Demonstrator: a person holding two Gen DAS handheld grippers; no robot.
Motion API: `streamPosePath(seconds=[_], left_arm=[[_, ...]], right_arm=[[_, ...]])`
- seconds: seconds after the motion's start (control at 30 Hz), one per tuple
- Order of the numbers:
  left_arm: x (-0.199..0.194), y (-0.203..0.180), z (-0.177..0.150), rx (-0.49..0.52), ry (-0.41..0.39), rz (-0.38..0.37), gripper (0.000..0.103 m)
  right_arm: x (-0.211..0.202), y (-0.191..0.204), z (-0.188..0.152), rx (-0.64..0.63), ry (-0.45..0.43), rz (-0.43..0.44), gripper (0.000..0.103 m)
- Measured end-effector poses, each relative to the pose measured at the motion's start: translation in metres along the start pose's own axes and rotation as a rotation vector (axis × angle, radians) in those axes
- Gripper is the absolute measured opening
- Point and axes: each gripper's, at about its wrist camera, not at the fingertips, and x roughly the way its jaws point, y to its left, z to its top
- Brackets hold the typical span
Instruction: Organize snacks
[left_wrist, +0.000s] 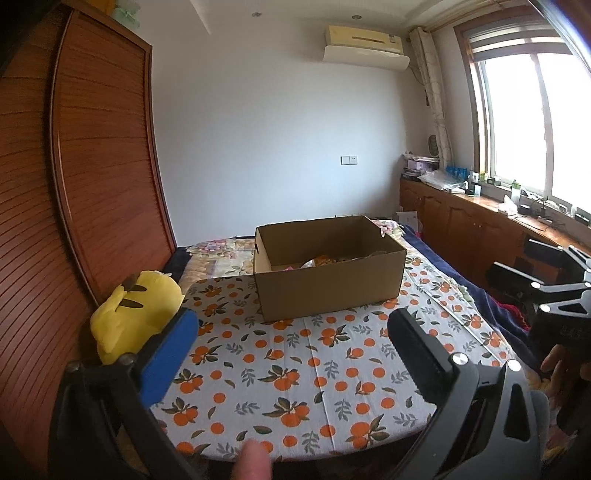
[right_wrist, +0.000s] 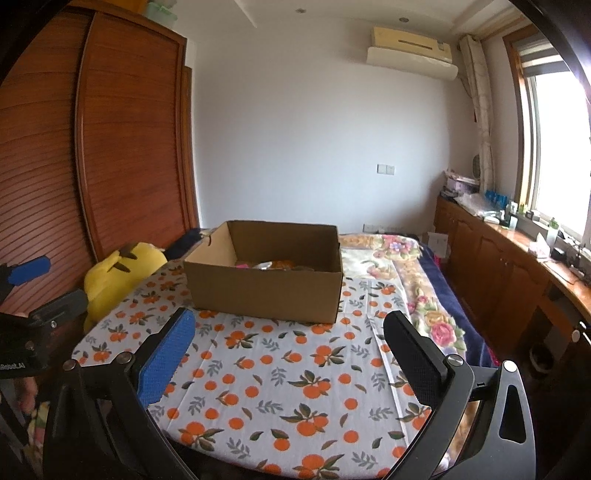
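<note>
Left wrist view: your left tool (left_wrist: 291, 358) & right tool (right_wrist: 288, 354) both gape wide, nothing between them. Snacks (left_wrist: 325, 260) sit inside the cardboard box (left_wrist: 328, 291) mid-counter (left_wrist: 280, 369), w/ clear cloth in front, so prob. nothing's left to collect.

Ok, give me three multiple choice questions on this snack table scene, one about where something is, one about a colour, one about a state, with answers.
1. Where does the cardboard box stand?
A. on the orange-print tablecloth
B. on the window counter
C. on the floor

2. What colour is the plush toy beside the table?
A. red
B. yellow
C. green

3. How is the right gripper?
A. shut on a snack
B. shut and empty
C. open and empty

Answers: 1 A, its base rests on the cloth; 2 B, its body is yellow with dark ear tips; 3 C, the fingers stand wide apart with only cloth between them.
</note>
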Motion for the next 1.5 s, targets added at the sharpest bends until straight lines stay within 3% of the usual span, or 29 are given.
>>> streamPosePath(seconds=[0.6,1.5], left_arm=[[-0.022,-0.001,-0.028,-0.034,-0.011,0.029,0.103],[-0.029,0.008,-0.031,-0.073,-0.033,0.051,0.103]], right_arm=[[-0.043,0.008,-0.022,0.019,-0.049,-0.065,0.103],[-0.044,0.01,-0.024,0.013,-0.041,-0.062,0.103]])
